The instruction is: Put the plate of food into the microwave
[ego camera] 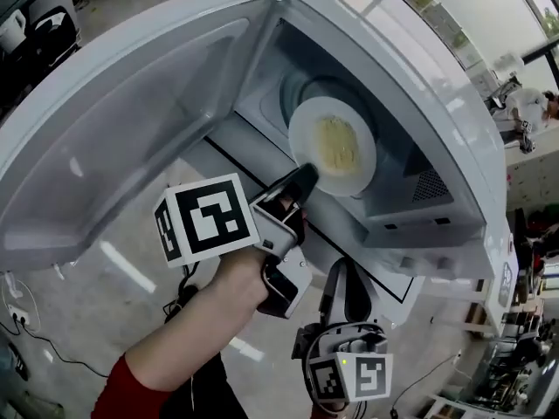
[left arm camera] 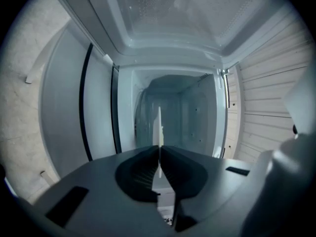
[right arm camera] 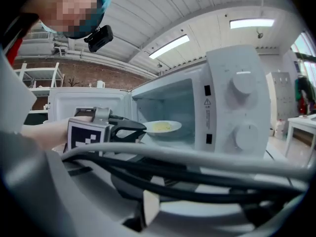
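Observation:
A white plate [ego camera: 306,125] with yellow food [ego camera: 336,144] hangs in the mouth of the white microwave [ego camera: 397,68], in front of the glass turntable [ego camera: 295,90]. My left gripper [ego camera: 306,175] is shut on the plate's near rim. In the left gripper view the plate [left arm camera: 159,125] shows edge-on between the closed jaws, with the cavity behind it. From the right gripper view the plate [right arm camera: 163,127] looks level and a little above the cavity floor, held by the left gripper [right arm camera: 140,128]. My right gripper [ego camera: 343,269] hangs low below the microwave, apparently shut and holding nothing.
The microwave door [ego camera: 113,129] stands wide open to the left. Two control knobs [right arm camera: 243,83] sit on the right panel. Black cables [right arm camera: 197,179] cross in front of the right gripper's jaws. More cables lie on the floor [ego camera: 26,321]. A white table [right arm camera: 302,125] stands far right.

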`<control>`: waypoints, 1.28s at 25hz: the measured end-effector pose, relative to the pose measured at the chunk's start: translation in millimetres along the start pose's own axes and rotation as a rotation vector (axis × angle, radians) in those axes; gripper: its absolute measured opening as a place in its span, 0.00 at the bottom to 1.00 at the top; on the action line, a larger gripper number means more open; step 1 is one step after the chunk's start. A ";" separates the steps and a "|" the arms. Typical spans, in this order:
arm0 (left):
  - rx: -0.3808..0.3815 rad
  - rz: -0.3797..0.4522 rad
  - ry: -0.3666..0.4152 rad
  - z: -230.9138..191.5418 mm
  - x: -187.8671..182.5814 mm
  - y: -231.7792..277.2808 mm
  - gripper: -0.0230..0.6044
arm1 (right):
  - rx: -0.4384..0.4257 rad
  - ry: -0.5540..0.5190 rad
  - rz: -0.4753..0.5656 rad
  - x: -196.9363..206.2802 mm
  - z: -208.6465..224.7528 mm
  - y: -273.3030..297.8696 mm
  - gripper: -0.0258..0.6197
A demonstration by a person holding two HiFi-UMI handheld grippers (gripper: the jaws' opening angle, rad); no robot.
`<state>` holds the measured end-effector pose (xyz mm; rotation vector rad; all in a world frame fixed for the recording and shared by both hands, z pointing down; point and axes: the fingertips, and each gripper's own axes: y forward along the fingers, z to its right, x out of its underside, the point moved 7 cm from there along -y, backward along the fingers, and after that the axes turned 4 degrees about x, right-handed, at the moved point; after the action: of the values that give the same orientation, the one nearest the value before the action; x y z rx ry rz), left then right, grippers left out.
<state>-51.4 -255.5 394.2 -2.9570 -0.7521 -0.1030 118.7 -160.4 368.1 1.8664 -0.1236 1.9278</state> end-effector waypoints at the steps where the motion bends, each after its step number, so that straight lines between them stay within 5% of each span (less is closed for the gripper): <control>1: 0.004 0.005 -0.005 -2.1 -1.2 4.7 0.07 | 0.006 0.010 0.006 1.0 2.0 3.6 0.06; 11: 0.012 0.015 -0.007 1.5 -20.8 37.2 0.07 | 0.019 -0.013 0.092 -15.3 -12.8 44.1 0.06; 32: -0.161 -0.034 0.076 -4.4 -42.7 79.0 0.08 | -0.020 -0.047 0.065 -32.3 -3.8 73.4 0.06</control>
<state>-51.1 -345.3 389.4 -3.0699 -0.8212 -0.2905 86.9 -232.9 354.4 1.9166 -0.2203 1.9189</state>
